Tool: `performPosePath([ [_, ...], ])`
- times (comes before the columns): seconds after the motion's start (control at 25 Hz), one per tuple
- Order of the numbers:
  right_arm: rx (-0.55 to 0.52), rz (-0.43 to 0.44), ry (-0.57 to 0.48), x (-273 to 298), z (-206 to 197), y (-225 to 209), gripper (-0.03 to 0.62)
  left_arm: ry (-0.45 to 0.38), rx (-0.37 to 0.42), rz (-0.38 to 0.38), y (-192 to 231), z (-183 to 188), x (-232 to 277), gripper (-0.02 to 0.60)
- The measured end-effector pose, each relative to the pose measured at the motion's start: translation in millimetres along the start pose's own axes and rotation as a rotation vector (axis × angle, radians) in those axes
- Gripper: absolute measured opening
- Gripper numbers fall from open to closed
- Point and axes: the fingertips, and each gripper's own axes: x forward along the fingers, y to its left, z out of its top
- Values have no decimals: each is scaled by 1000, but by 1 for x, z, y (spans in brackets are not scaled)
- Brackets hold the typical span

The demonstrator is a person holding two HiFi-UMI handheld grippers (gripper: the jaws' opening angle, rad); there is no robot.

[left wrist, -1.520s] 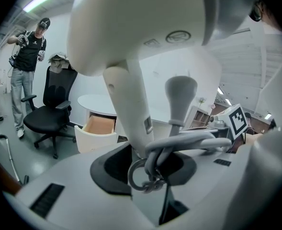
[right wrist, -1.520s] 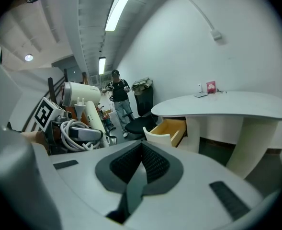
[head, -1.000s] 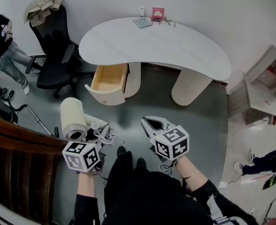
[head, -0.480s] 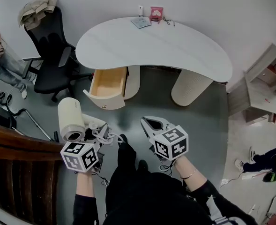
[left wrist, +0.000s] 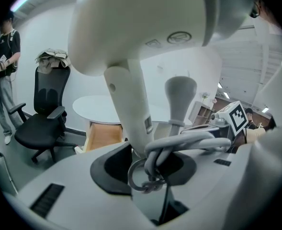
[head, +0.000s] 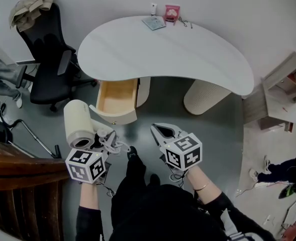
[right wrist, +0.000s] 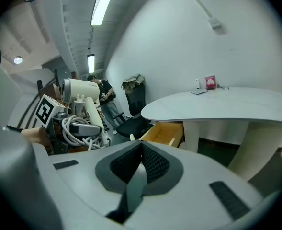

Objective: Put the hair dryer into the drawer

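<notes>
Your left gripper [head: 105, 140] stays clamped on the handle of the hair dryer [head: 78, 123], with the cord bunched at the jaws. Your right gripper [head: 159, 132] is closed on nothing. Since a second ago, both have drawn closer to the open drawer [head: 116, 94] under the white desk [head: 188, 54]. The dryer now sits just beside the drawer's front corner.

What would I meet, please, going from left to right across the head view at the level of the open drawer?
office chair → open drawer → desk leg → shelf unit
</notes>
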Motion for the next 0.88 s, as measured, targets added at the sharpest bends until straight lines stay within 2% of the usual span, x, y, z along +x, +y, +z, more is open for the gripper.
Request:
performPosePath([
  [0.4, 38, -34, 31, 72, 33, -5, 3, 57, 48, -82, 55, 27, 33, 153],
  [0.72, 72, -97, 52, 109, 45, -20, 3, 119, 95, -164, 84, 32, 57, 153],
  [0.88, 73, -122, 66, 120, 49, -26, 3, 142, 122, -182, 96, 33, 69, 153],
])
